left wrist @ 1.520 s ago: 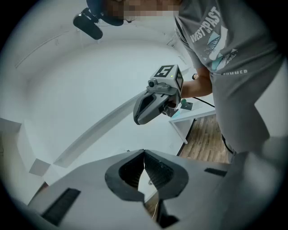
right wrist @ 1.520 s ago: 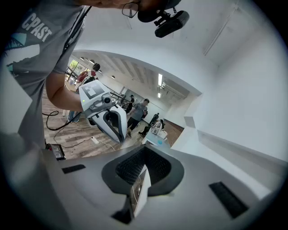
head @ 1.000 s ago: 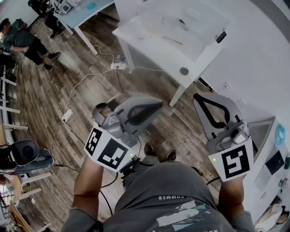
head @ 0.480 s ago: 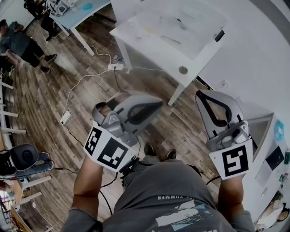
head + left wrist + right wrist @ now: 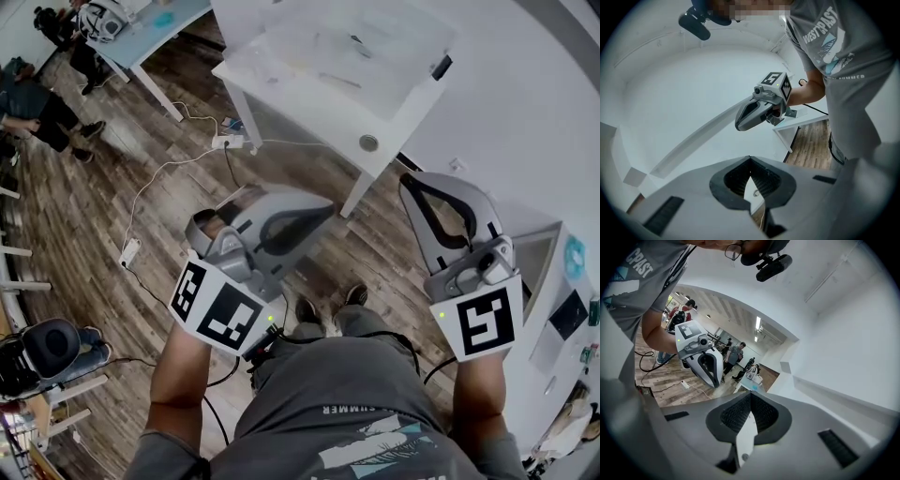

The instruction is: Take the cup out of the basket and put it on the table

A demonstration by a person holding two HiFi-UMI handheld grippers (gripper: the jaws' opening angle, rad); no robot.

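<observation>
Holding left gripper (image 5: 750, 161) and right gripper (image 5: 750, 397) shut, empty, lower centre. Seeing no cup or basket; presumably light, rigid, so pinch across rim.

Open floor (image 5: 89, 211) before white table (image 5: 300, 94)

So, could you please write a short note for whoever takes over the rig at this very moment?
The left hand-held gripper is shut with nothing between its jaws, held over the wooden floor.
The right hand-held gripper is shut and empty too.
Neither the cup nor the basket shows in any view. A white table stands ahead of the person.
Done: nothing that can be seen.
Left: find the basket, take out the cup, set it on the table.
</observation>
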